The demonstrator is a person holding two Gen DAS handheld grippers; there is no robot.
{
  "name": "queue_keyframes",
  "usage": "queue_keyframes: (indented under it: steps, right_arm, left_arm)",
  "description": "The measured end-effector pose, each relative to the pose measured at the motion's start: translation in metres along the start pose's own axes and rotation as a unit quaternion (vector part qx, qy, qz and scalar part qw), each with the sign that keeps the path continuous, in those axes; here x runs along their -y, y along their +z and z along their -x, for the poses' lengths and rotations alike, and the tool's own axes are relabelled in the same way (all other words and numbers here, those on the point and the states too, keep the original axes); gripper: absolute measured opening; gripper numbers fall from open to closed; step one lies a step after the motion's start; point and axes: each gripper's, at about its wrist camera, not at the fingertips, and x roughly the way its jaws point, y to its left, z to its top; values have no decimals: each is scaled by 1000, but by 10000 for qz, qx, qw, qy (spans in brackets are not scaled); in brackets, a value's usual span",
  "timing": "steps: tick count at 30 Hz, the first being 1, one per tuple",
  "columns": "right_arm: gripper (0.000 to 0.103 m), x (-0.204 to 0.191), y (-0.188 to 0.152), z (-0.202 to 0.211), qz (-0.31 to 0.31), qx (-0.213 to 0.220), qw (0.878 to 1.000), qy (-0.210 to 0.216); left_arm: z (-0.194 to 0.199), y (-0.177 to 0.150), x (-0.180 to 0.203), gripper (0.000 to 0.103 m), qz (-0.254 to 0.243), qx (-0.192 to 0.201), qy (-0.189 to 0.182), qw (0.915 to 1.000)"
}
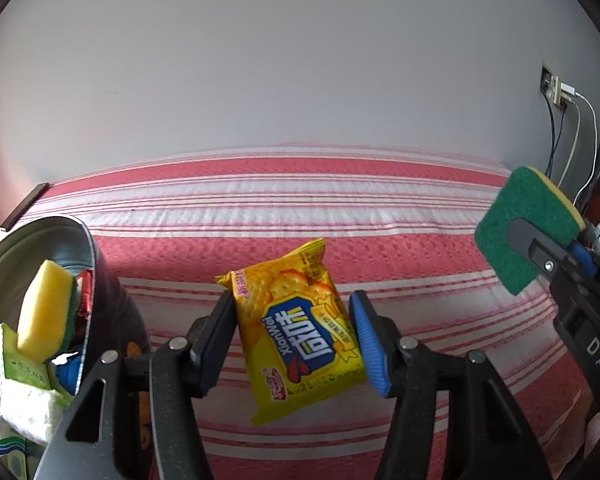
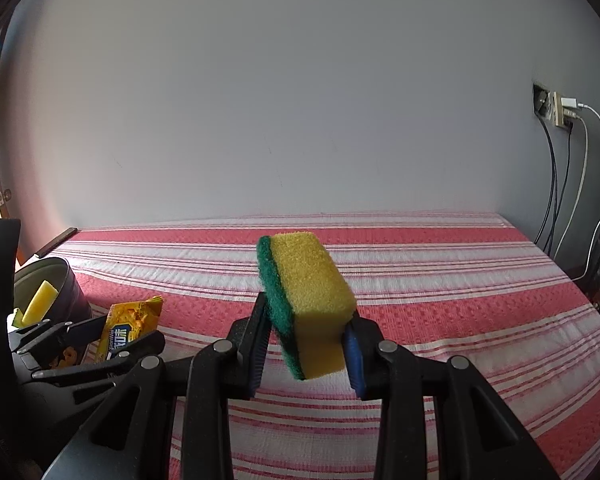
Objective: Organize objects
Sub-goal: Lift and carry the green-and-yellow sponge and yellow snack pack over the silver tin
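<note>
A: Left gripper has its jaws clamped on the cracker packet, held above the bed; right gripper pinches a sponge.

B: Risks?

A: The slick packet may slip. The tin at the bed's left edge looks full; the sponge could bounce out.

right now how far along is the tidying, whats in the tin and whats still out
Done: the metal tin already holds a sponge and several small packets. In hand: the left gripper grips the yellow cracker packet, and the right gripper holds a second yellow-green sponge; both are off the striped bedspread. Left: dropping those two in. Nothing else loose shows on the spread.
</note>
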Motion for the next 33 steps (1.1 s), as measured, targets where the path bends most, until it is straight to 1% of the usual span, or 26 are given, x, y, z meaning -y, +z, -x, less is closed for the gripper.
queue_keyframes:
  steps: [7,9,15,20,27,33]
  right_arm:
    - [36,-7,-2,11,98,175,9998,-45]
    - [36,-8,-3,13,134,233,9996,-61]
    - [36,-10,-6,25,157,462,9988,-54]
    - [36,-11,-7,30,185,566,9982,-25]
    - [36,-17,-11,42,253,739,9969,-1]
    - [36,-18,-13,48,266,821,9963,16]
  left_arm:
    - [12,-4,-2,57,-46,195,122,9997]
    - [9,-3,1,57,-95,253,157,9995]
    - [21,-5,1,57,-159,547,318,9979]
    - [32,-9,2,57,-238,787,424,9957]
    - [48,-14,-4,57,-207,1121,510,9922]
    - [55,-18,-10,57,-134,1233,546,9908]
